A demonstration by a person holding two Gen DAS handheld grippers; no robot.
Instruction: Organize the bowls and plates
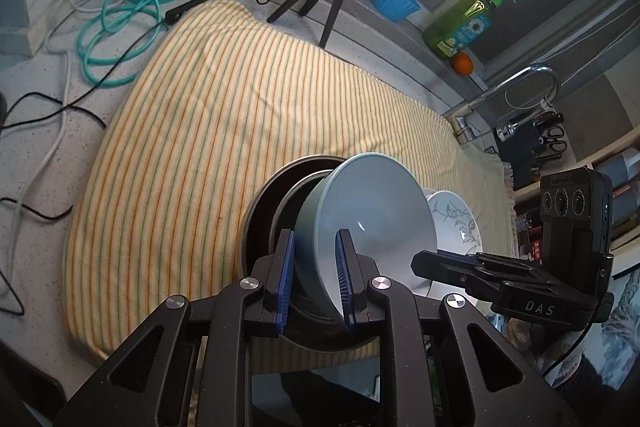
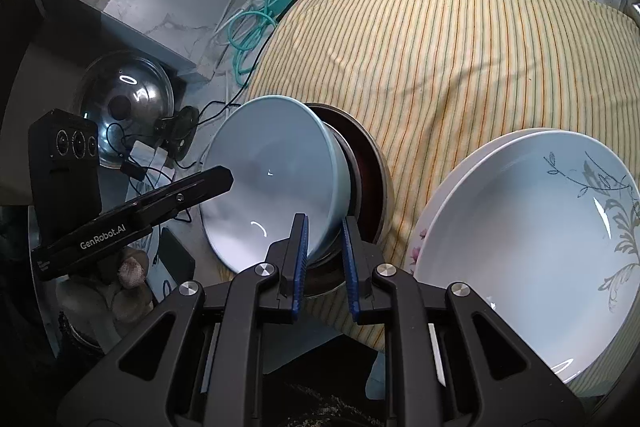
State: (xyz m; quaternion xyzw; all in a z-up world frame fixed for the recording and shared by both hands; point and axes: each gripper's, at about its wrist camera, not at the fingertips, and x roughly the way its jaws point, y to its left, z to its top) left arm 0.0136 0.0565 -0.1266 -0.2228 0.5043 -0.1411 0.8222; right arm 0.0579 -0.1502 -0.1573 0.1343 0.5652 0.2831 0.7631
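Down at the bottom middle of both views, the left gripper (image 1: pixel 314 279) and right gripper (image 2: pixel 324 263) each pinch opposite rims of a pale blue bowl (image 1: pixel 372 219), tipped against a dark bowl (image 1: pixel 276 203) on the striped cloth (image 1: pixel 240 99). Flowered plates (image 2: pixel 520 247) sit lower right.

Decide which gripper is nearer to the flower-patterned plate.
Right. The right gripper grips the blue bowl at its rim just beside the flower-patterned plate; the left gripper grips the opposite rim, farther away.
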